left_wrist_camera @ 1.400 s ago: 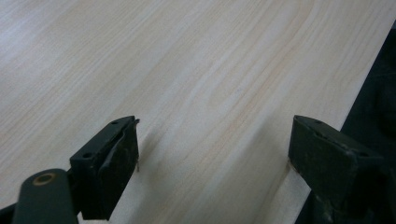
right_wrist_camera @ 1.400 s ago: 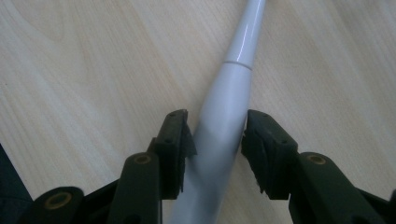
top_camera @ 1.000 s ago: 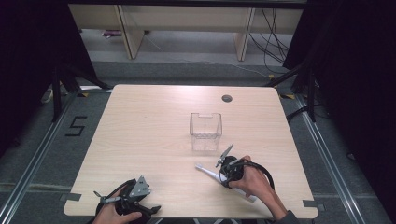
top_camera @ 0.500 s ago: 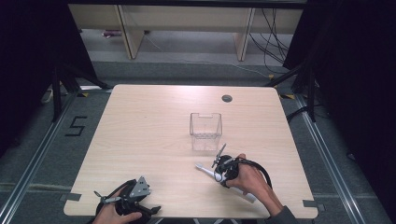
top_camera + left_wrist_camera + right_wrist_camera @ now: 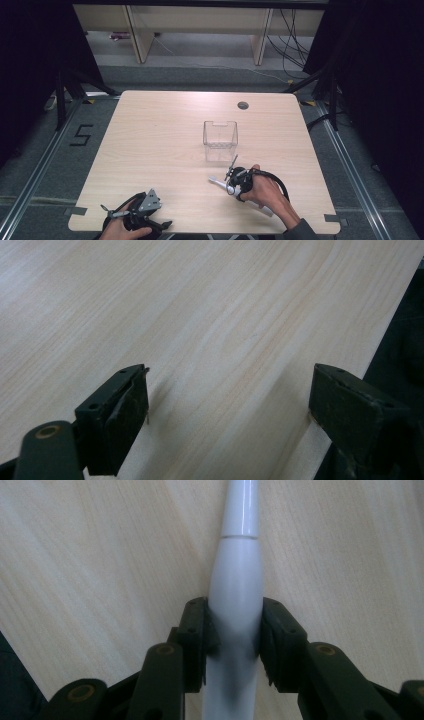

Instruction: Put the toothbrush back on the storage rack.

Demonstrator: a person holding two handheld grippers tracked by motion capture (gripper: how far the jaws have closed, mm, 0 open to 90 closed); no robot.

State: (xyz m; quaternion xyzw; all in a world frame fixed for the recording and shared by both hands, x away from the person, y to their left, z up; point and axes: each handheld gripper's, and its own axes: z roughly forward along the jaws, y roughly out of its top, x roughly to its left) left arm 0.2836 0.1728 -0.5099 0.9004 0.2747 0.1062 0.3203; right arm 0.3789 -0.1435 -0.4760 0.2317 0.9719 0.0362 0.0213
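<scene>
A: Pinching the white pen-like tool point(image 5: 235, 605) w/ right claw point(image 5: 234, 630), jaws pressed on both sides of its fat mid-section. Tool's at the near right of the desk point(image 5: 150, 135), just near of the clear box point(image 5: 220, 140).

B: Lying flat or lifted?

A: Can't tell. In the high view the tool point(image 5: 218, 182) pokes out left of the right claw point(image 5: 235, 182), the other end runs out under the hand, near-right. Low over the wood either way.

B: Left claw?

A: Left claw point(image 5: 131, 216) sits at the near left edge, jaws spread, nothing betw. them, just bare desk. Well apart from the tool.

B: Looks like the box is the target. Tips for the lift?

A: My read: grip's on the widest part, roughly centred, so that's good. Body's smooth + tapered, so it could slide along the pads if it tilts. Keep squeeze steady, lift straight up before swinging far. Box opening is narrow, so rotate the tool upright over it, thin end down, then lower. Box is light plastic, prob. tips if knocked.

B: Ok. Left can steady the box if needed.
</scene>
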